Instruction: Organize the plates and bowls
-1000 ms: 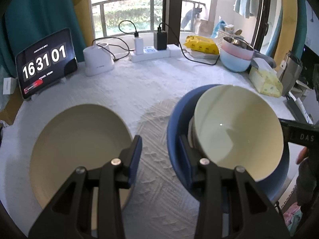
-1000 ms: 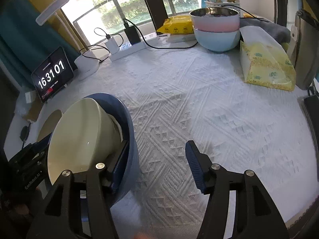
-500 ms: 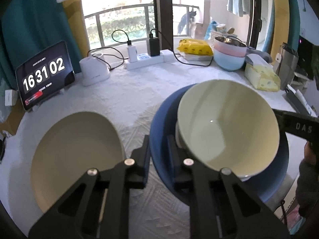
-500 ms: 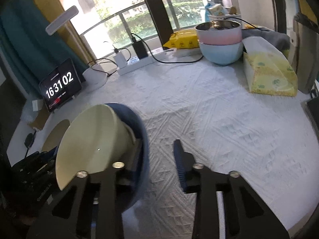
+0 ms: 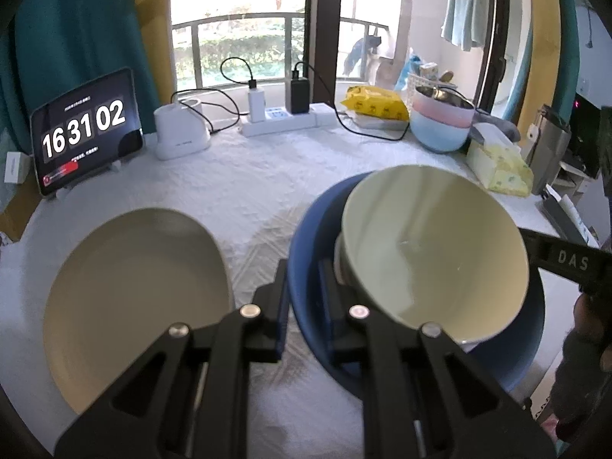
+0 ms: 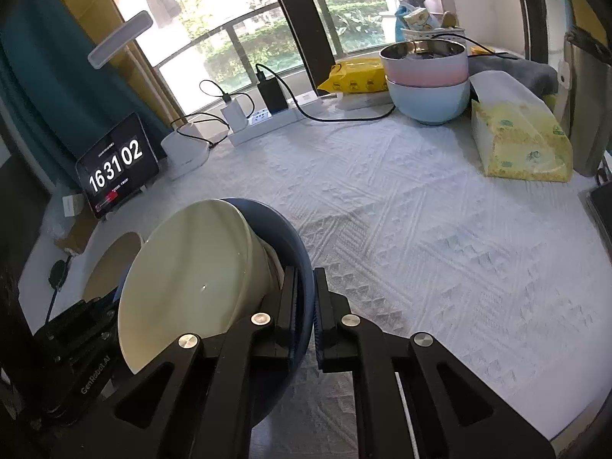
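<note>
Nearest, the left gripper and right gripper each pinch opposite rims of the blue plate, a cream bowl tilted in it; a cream plate lies alongside on the white-clothed tabletop. Farther back stand a clock tablet, power strip, stacked bowls; then balcony windows.

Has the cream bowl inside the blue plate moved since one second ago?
Yes. In the right wrist view the cream bowl and blue plate now sit tilted further from the clock tablet, nearer the camera, with both grippers' fingers closed on the plate's rim.
</note>
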Demonstrator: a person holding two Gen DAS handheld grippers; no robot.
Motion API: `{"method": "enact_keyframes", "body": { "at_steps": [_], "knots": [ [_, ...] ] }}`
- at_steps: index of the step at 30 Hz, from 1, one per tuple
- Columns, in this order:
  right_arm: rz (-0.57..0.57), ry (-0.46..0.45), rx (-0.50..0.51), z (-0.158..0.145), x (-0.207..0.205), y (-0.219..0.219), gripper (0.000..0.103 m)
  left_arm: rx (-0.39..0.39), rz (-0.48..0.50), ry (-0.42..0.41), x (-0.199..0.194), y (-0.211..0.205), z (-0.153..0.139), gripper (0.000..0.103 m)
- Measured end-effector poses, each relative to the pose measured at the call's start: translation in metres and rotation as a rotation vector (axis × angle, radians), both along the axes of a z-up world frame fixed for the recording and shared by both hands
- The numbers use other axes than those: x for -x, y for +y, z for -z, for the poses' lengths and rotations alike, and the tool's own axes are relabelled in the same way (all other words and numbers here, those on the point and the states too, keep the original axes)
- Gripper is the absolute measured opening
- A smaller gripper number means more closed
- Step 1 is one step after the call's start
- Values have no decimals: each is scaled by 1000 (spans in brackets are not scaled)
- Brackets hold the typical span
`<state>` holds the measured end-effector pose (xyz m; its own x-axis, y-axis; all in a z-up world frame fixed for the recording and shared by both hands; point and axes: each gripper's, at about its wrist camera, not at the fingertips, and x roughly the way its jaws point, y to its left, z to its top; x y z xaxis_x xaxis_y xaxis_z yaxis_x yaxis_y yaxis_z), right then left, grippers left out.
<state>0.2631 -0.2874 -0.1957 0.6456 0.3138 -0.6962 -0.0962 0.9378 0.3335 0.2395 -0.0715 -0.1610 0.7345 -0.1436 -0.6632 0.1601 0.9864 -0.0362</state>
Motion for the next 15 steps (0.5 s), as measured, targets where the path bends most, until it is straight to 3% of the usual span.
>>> {"method": "enact_keyframes", "body": {
  "at_steps": [15],
  "knots": [
    [33, 10, 35, -9, 7, 1, 8, 66, 29, 28, 2, 2, -3, 11]
  ]
}}
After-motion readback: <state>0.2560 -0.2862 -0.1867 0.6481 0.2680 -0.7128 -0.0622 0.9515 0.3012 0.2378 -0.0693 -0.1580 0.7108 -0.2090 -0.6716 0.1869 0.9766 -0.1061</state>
